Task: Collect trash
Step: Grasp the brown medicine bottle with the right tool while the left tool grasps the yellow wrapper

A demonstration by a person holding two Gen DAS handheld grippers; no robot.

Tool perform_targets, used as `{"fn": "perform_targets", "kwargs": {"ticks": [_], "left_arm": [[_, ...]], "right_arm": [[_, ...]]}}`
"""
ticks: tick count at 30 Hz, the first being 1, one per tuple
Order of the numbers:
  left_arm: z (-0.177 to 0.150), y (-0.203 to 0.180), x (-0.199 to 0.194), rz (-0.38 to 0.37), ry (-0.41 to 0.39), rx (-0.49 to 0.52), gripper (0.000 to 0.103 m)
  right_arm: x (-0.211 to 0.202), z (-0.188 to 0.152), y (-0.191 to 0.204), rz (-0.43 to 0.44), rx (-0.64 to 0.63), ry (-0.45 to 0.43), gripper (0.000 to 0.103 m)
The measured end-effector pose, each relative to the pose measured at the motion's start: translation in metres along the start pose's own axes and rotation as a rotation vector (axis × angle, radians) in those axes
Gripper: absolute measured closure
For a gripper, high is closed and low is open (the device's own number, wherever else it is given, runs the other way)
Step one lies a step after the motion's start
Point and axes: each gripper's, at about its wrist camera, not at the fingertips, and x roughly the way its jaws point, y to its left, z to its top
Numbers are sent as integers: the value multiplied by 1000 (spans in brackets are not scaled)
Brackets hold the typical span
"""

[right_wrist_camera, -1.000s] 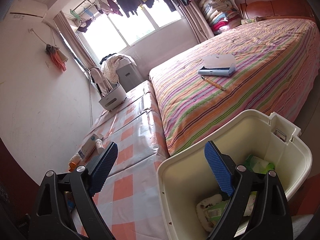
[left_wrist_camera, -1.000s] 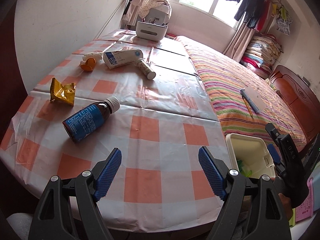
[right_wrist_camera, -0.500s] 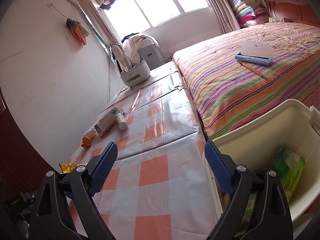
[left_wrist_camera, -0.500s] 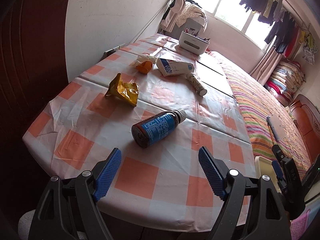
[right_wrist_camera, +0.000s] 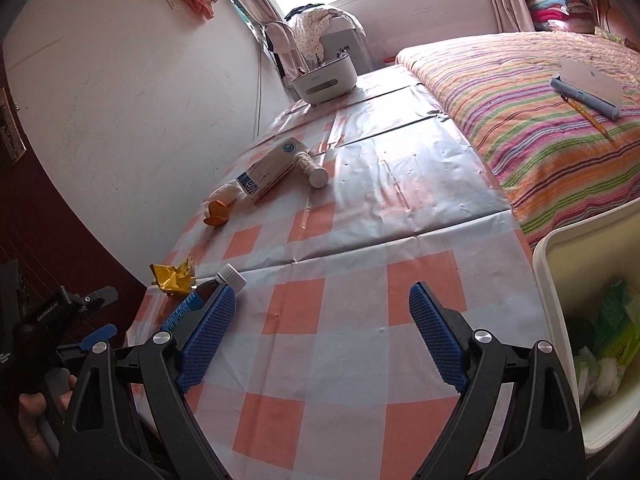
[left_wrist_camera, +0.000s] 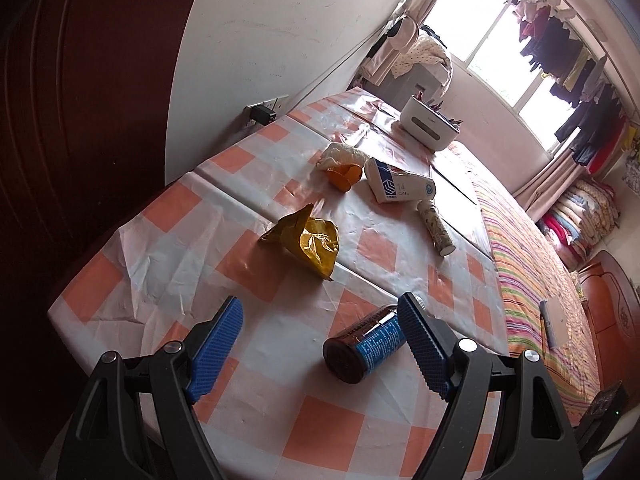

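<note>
Your left gripper is spread wide, holding nothing, over the near edge of the checked tablecloth. The brown bottle lies on its side just inside its right finger. Beyond the bottle sits the crumpled yellow wrapper, then the orange peel, white box and small tube. Your right gripper is also released and empty, with the bottle at its left finger and the bin to its right.
</note>
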Motion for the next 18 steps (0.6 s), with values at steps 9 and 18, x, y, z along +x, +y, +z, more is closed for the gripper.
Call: {"fn": "perform_targets", "kwargs": {"ticks": [9, 18], "left_arm": [[38, 14, 40, 19, 36, 17, 26], [59, 10, 68, 48, 74, 107, 26]], "right_arm": [[25, -5, 44, 28, -39, 120, 16], [65, -2, 75, 43, 9, 242, 16]]}}
